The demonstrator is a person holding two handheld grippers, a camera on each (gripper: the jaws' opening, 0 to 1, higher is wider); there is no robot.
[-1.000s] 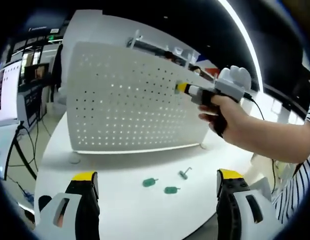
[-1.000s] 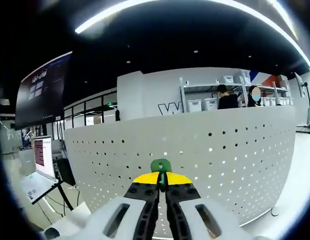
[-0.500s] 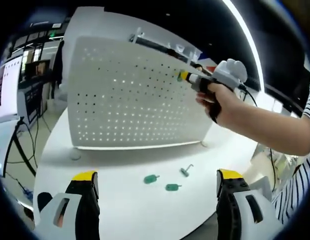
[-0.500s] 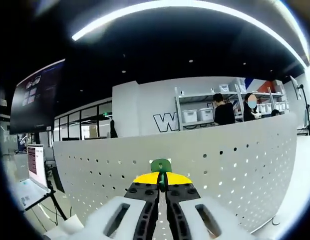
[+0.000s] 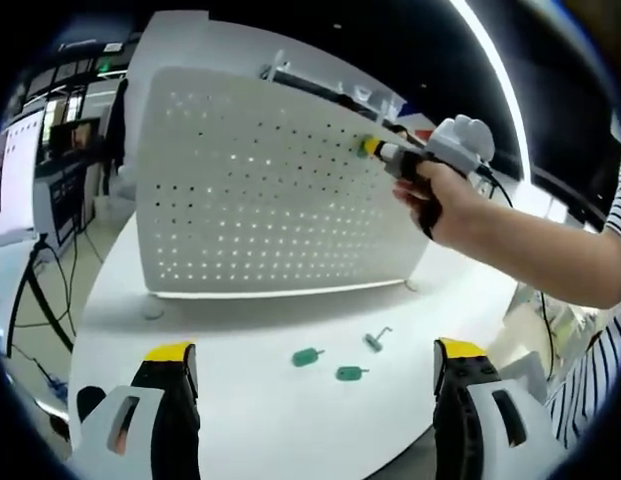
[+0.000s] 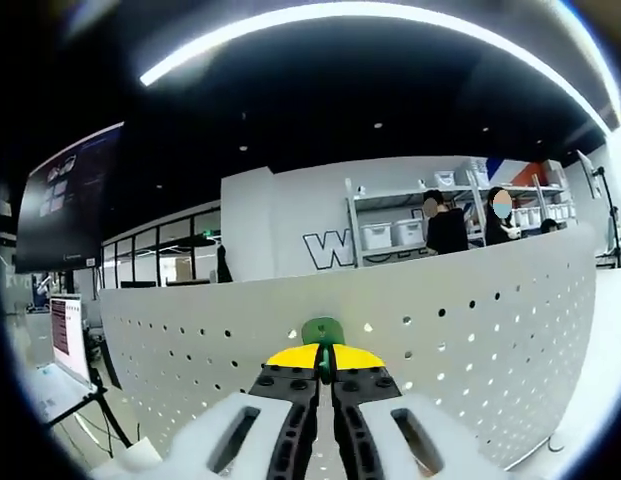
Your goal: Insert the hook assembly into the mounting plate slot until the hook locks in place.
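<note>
White perforated steel dominates: the mounting plate (image 5: 270, 190) stands upright on the bench (image 5: 250, 400), its rows of holes lit from behind. Over the last second we have seen the right gripper (image 5: 375, 148), held in a person's hand (image 5: 440, 200), climb from the plate's middle rows to its upper right corner, and in the right gripper view the plate's top edge has dropped lower, with the shelving behind it now showing above. We read that as the approach closing on a top-row hole; the insertion itself is not yet done, since the piece is at the plate's face but we cannot tell whether it touches.

The right jaws are closed tight on the green hook (image 6: 322, 330), whose rounded green head pokes out just past the yellow tips, against the plate's upper rows. The left gripper (image 5: 315, 375) hangs low over the bench, jaws spread wide with nothing between them.

On the bench, in front of the plate, lie two more green pieces (image 5: 308, 356) and a small metal hook (image 5: 376, 340), near one another and well apart from the plate.
</note>
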